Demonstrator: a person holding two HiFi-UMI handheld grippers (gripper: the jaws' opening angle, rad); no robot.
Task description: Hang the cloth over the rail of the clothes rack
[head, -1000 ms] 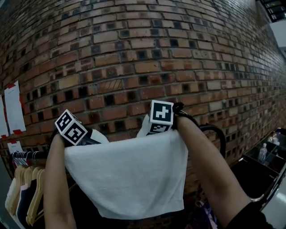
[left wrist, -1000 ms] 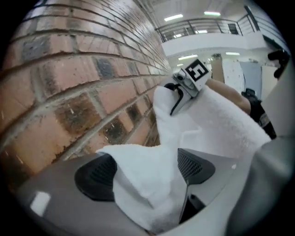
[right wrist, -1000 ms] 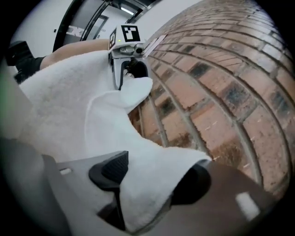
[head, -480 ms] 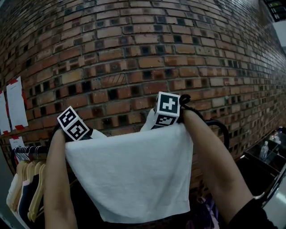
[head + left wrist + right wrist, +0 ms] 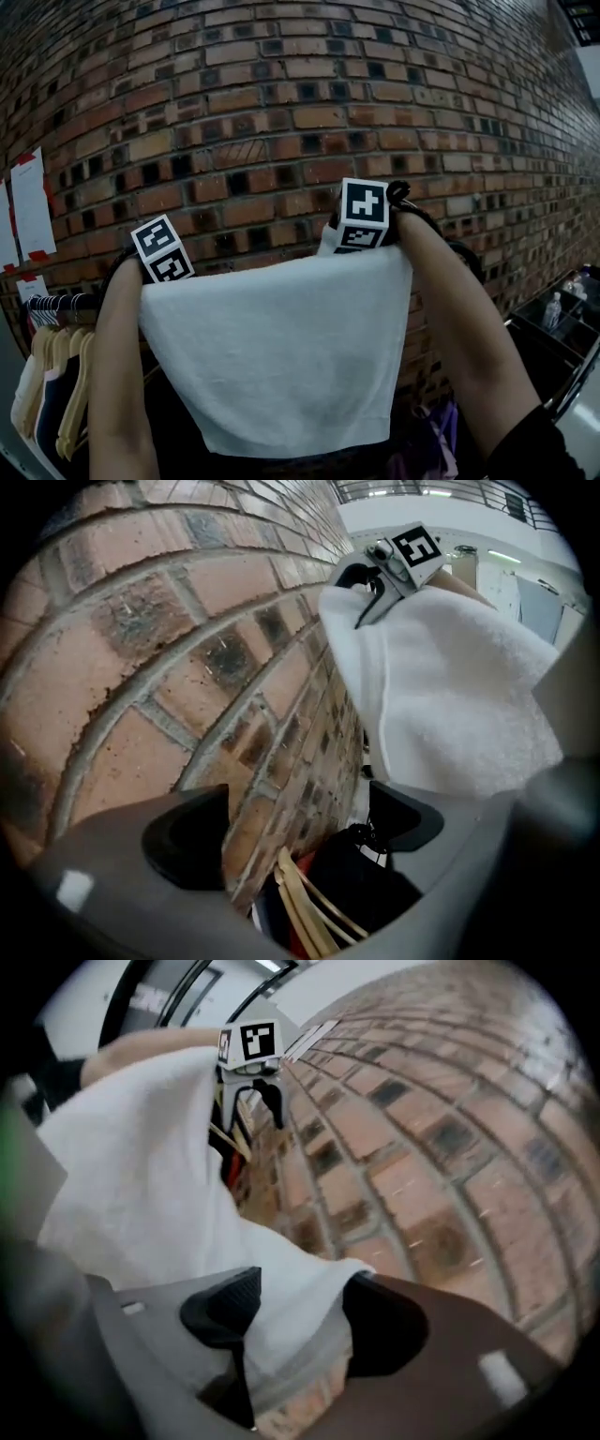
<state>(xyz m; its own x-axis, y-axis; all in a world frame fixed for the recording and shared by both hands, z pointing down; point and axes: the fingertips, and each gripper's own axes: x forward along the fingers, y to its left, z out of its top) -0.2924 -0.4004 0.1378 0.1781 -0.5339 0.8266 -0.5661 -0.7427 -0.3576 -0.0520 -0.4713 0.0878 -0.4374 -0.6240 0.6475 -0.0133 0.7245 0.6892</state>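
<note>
Against a second ago, the white cloth (image 5: pixel 281 347) sits higher in the head view. Its top edge now covers the dark body of the left tongs (image 5: pixel 296 827), so only the marker cube (image 5: pixel 163 250) shows above it. The right tongs (image 5: pixel 302 1321) and their cube (image 5: pixel 364 214) have also climbed, up and to the right. The dark curved bar that showed beside the right forearm (image 5: pixel 450 328) is now almost hidden behind it.

The left tongs have just been opening. Their jaws stand as wide as they go with nothing between them, only brick and hangers beyond. The cloth lies bunched just over the right-hand jaw. The right tongs are closed on the cloth's right corner, the fabric pinched between both pads.

The cloth hangs spread between the two forearms, near the brick wall (image 5: pixel 281 112). It covers most of the rail (image 5: pixel 56 302), and no view shows whether it touches it. The rail appears only at the far left, with wooden hangers (image 5: pixel 56 394) and dark clothes below. Papers (image 5: pixel 28 214) are taped to the wall above. At the far right, a small bottle (image 5: pixel 553 309) stands on a dark shelf (image 5: pixel 562 337).
</note>
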